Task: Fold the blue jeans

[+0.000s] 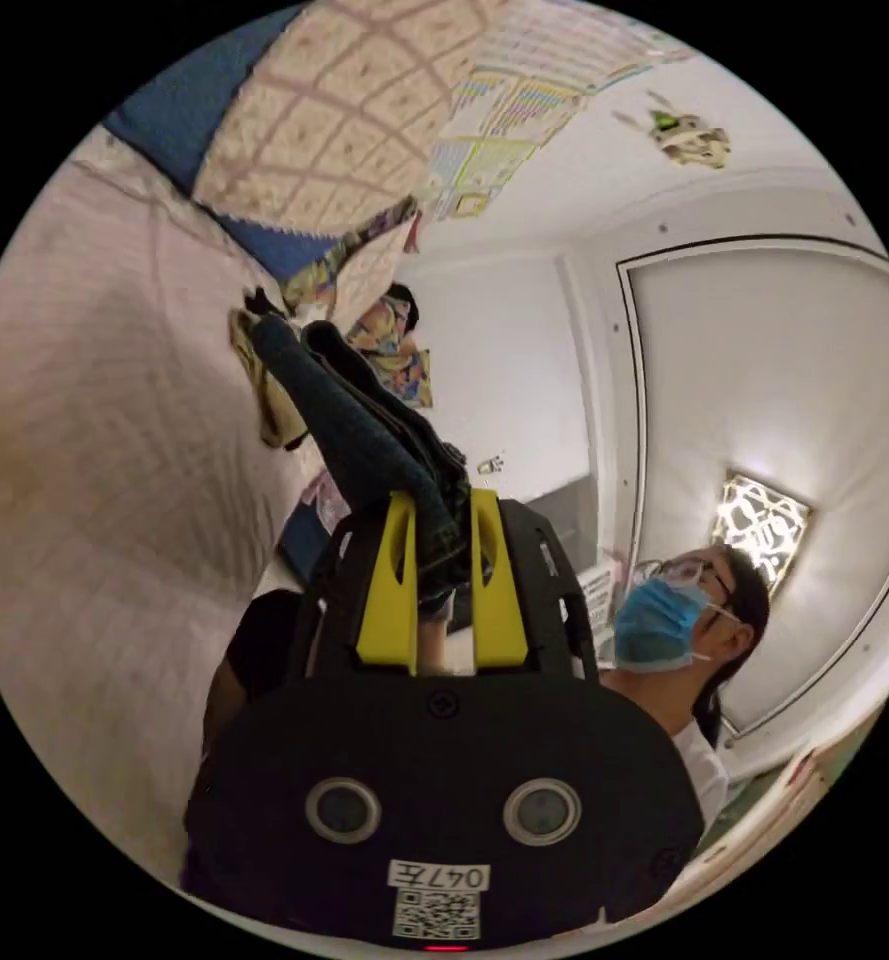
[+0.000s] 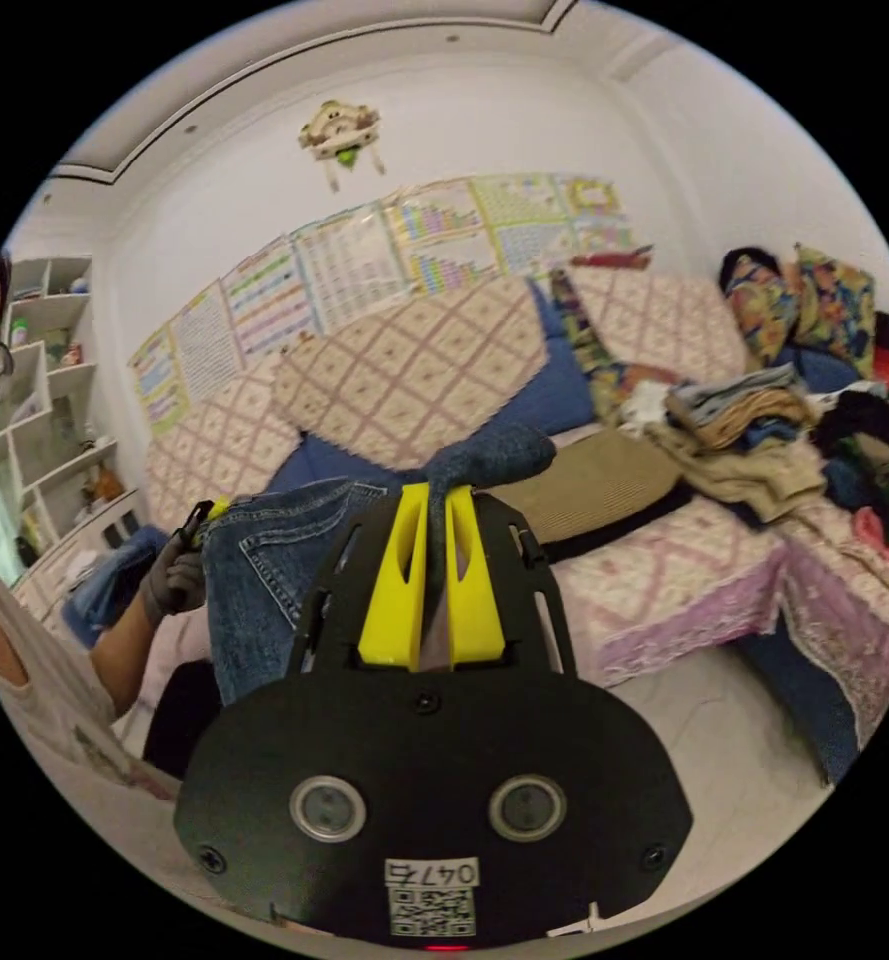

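The blue jeans [image 2: 264, 570] hang in the air between both grippers, seat pocket facing the right gripper view. My right gripper [image 2: 430, 505] is shut on one edge of the denim, which bunches past its yellow jaws. In the left gripper view the jeans [image 1: 364, 420] rise as a dark folded band out of my left gripper [image 1: 442, 520], whose jaws press on the cloth. In the right gripper view the left gripper [image 2: 204, 515] appears far left, held in a gloved hand [image 2: 169, 585] at the jeans' other edge.
A bed [image 2: 664, 580] with a pink patterned cover stands ahead, with checked pillows [image 2: 414, 370] and a heap of clothes [image 2: 764, 430] at its right. Shelves [image 2: 49, 400] stand at the left. The person [image 1: 694, 640] stands close by, under a ceiling light [image 1: 762, 530].
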### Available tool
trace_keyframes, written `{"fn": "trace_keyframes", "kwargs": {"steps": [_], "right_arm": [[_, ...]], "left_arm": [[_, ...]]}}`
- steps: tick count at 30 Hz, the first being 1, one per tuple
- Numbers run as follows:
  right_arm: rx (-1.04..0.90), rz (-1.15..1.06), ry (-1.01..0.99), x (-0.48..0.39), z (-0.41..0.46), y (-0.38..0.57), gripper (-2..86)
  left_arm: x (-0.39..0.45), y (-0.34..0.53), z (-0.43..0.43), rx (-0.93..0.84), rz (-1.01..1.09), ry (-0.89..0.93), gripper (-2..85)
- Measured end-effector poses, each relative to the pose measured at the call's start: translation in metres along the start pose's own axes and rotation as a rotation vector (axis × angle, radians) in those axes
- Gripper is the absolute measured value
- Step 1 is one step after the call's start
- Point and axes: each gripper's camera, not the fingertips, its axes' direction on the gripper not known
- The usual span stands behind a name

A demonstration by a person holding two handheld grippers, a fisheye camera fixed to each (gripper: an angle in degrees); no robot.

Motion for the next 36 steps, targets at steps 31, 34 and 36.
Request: {"fn": "trace_keyframes", "kwargs": {"steps": [31, 34, 36], "right_arm": [[0.023, -0.38, 0.051, -0.281, 0.045, 0.141, 3.6], [0.076, -0.529, -0.135, -0.38, 0.065, 0.153, 3.8], [0.084, -0.614, -0.231, -0.439, 0.079, 0.163, 3.8]], "left_arm": [[0.325, 0.561, -0.186, 0.442, 1.028, -1.029, -0.9], [0.338, 0.638, -0.197, 0.445, 1.086, -1.115, -1.0], [0.338, 0.696, -0.202, 0.461, 1.128, -1.213, -1.0]]}}
